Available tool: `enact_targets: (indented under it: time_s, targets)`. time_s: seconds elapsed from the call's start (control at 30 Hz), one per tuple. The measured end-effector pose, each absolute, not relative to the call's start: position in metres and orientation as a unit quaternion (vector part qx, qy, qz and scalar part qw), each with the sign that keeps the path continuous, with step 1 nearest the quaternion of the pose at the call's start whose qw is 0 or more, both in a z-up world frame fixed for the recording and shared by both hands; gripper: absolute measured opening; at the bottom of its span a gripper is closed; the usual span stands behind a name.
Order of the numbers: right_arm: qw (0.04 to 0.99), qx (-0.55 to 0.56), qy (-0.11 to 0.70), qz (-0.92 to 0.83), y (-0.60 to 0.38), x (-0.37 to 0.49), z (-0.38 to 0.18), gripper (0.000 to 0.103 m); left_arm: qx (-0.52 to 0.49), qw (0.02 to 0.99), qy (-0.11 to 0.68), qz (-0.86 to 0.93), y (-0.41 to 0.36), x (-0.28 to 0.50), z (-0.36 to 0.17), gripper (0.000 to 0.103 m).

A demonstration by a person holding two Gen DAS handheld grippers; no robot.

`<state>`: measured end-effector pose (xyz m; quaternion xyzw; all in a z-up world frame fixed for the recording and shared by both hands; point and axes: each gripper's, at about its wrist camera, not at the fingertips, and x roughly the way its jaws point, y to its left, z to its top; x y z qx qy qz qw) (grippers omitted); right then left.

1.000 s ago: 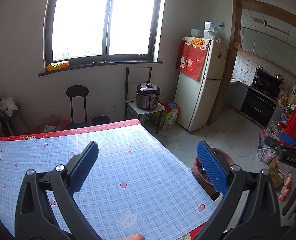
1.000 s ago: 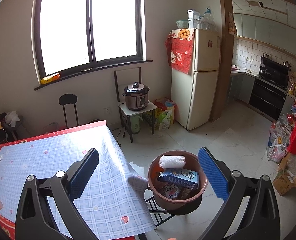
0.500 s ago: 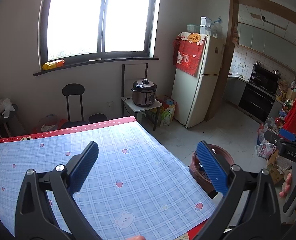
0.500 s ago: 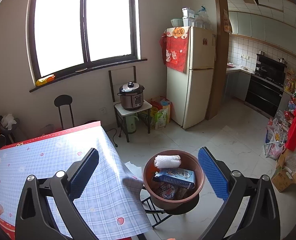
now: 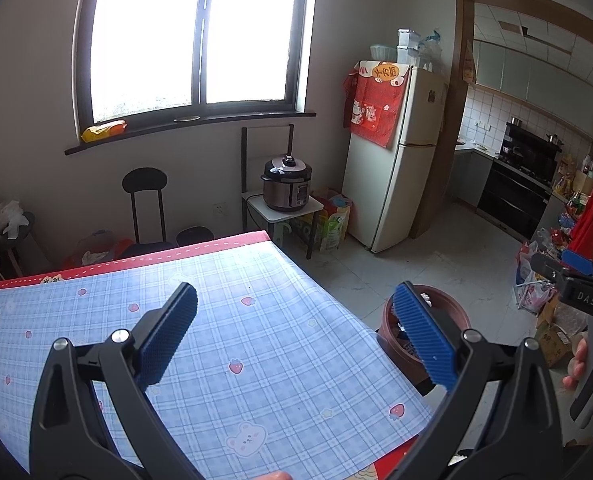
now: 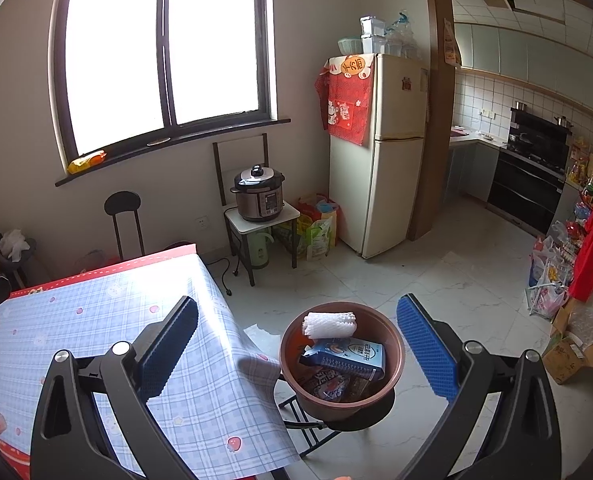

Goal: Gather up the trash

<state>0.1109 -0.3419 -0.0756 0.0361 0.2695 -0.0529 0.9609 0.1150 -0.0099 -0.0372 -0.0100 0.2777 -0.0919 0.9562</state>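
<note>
The left gripper (image 5: 296,338) hangs over the table (image 5: 224,320) with its ribbed blue rubber pads (image 5: 424,344) spread wide and nothing between them. The right gripper (image 6: 296,344) gapes just as wide and bare, above the table's edge. The glossy checked tablecloth (image 5: 280,344) is printed with strawberries. Just beside the table, a round brown bin (image 6: 392,364) sits on a black stand. Only the right wrist view looks into it: a white foam-net roll (image 6: 328,324), a blue carton (image 6: 344,356) and crumpled wrappers (image 6: 328,386). The left view shows only its rim. Farther off stand a metal pressure cooker (image 6: 259,194) and a cream fridge (image 6: 380,184).
</note>
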Motion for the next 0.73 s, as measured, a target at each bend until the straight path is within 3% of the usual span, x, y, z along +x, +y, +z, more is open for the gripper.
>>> enact_targets:
  time_s: [0.73]
  targets:
    - [0.959,0.041,0.275,-0.055,-0.353,0.109,-0.079,0.098,-0.007,0.953,0.286,-0.095,-0.021,0.119,-0.04,0.097]
